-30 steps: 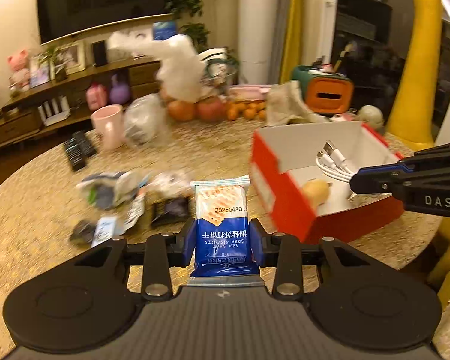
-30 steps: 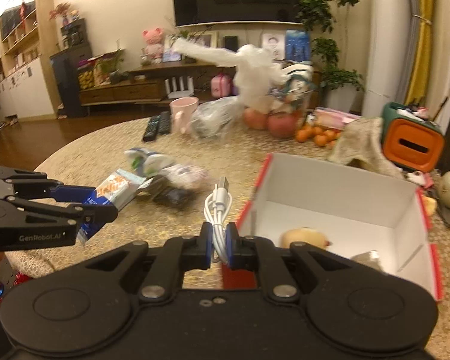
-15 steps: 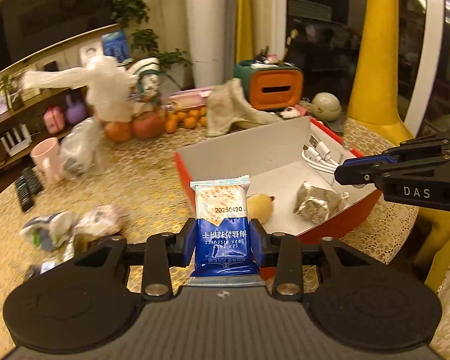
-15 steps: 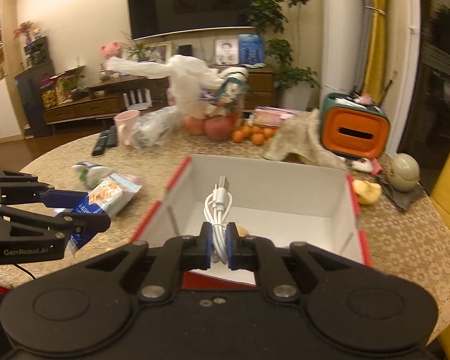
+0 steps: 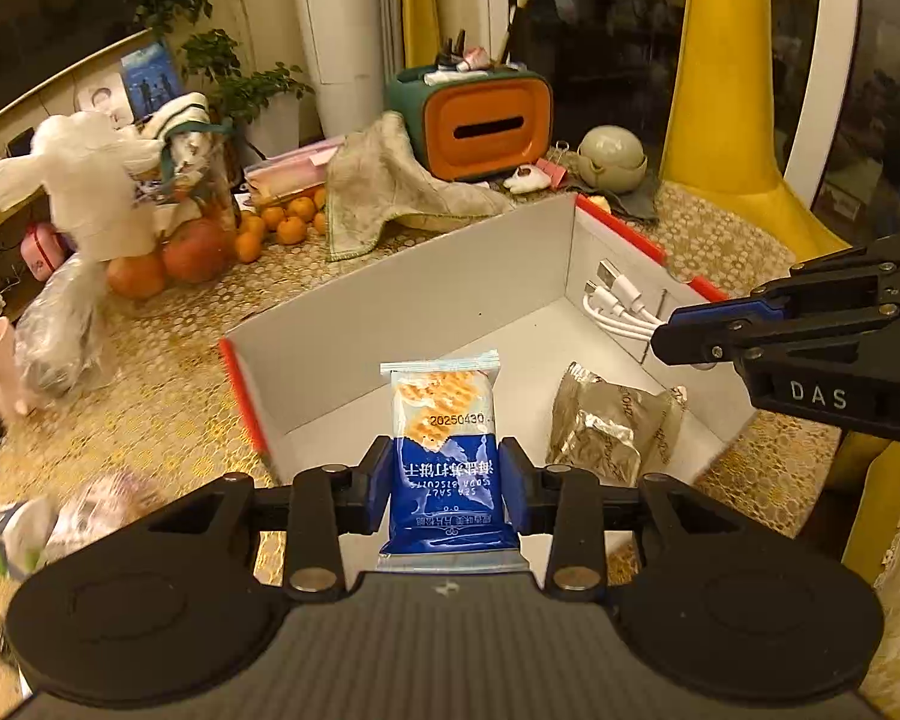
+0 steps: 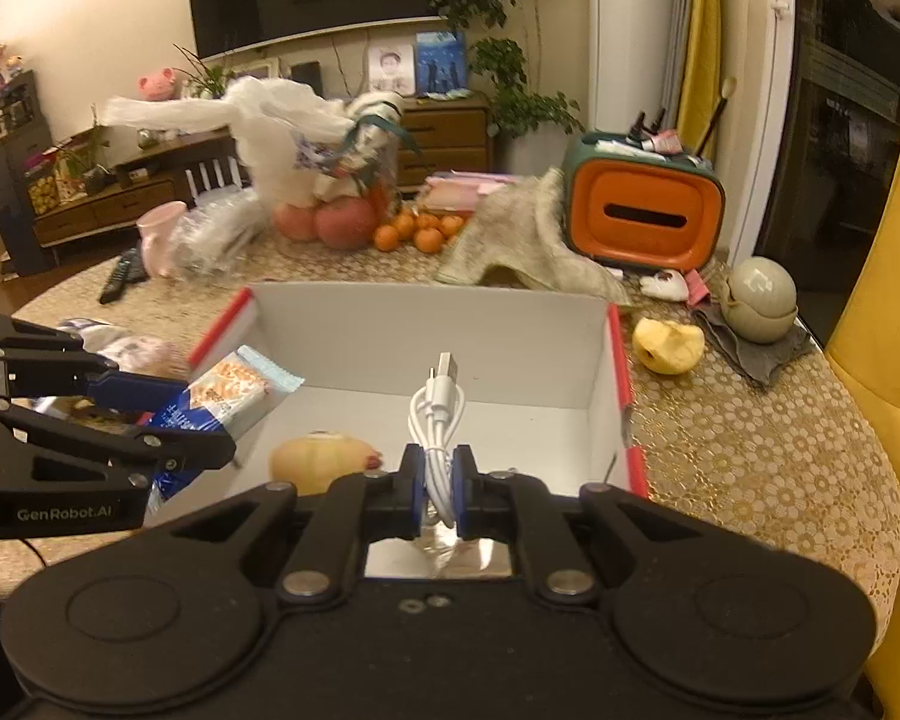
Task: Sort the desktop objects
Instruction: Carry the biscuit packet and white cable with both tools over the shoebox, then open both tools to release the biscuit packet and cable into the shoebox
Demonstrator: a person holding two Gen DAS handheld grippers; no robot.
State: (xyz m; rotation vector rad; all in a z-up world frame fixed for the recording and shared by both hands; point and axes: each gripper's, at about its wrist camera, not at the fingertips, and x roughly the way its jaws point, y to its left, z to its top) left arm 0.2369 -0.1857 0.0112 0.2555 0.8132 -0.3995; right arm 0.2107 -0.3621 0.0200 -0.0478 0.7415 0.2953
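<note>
My left gripper point(image 5: 444, 477) is shut on a blue soda biscuit packet point(image 5: 444, 450) and holds it above the near left part of the red box point(image 5: 426, 306) with white inside walls. My right gripper point(image 6: 438, 477) is shut on a coiled white USB cable point(image 6: 437, 414) over the same box point(image 6: 426, 324). The left gripper point(image 6: 210, 450) with the packet point(image 6: 228, 387) shows at the box's left rim. The right gripper point(image 5: 666, 342) with the cable point(image 5: 618, 306) shows at the box's right. Inside lie a silver foil packet point(image 5: 612, 426) and a yellowish round item point(image 6: 318, 459).
Loose snack wrappers point(image 5: 60, 528) lie left of the box. Behind it are a grey cloth point(image 5: 390, 180), an orange tissue box point(image 5: 486, 120), oranges and apples point(image 5: 210, 240), a pink cup point(image 6: 159, 237), remotes point(image 6: 120, 273). A bitten apple point(image 6: 669, 345) lies right of the box.
Both grippers moved right and forward with their loads, from beside the box to above its inside. The wrappers slid out to the left of view. Both stayed shut.
</note>
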